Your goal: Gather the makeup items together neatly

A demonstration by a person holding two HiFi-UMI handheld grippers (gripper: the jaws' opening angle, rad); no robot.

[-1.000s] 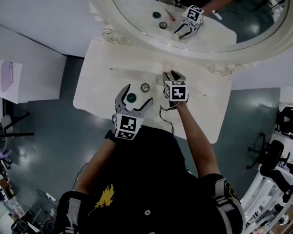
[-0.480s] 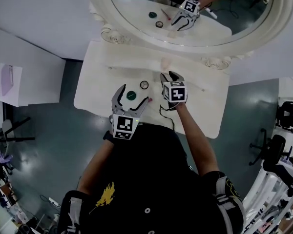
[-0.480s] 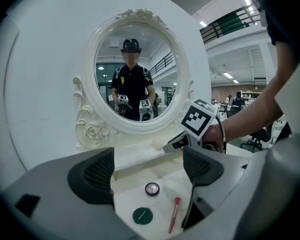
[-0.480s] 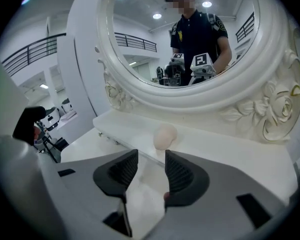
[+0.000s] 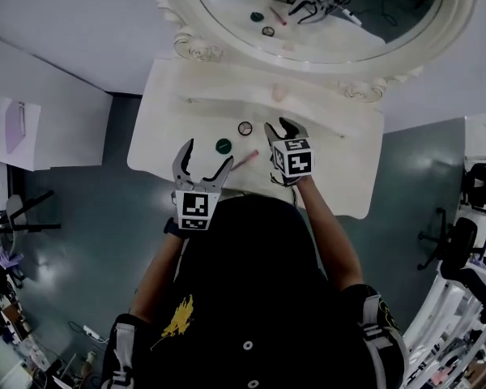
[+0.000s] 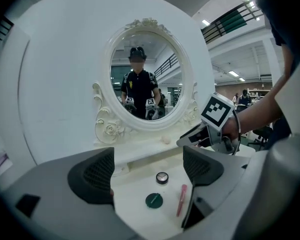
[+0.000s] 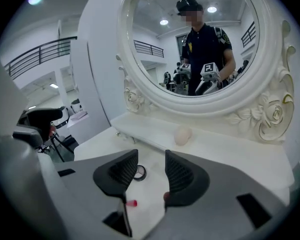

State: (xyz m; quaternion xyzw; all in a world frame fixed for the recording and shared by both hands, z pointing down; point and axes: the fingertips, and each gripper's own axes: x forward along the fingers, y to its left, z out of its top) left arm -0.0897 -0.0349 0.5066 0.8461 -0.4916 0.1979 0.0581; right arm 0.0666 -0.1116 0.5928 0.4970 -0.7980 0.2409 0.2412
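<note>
I see my left gripper [image 5: 204, 156] wide apart and my right gripper [image 5: 279, 126] narrowly parted, both empty, over the table's [image 5: 348, 177] front edge. The left gripper view catches the green disc [image 6: 154, 200]; the right gripper view doesn't.

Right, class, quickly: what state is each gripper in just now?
Left gripper: open, jaws wide, holding nothing.
Right gripper: open, jaws narrowly apart, holding nothing.
</note>
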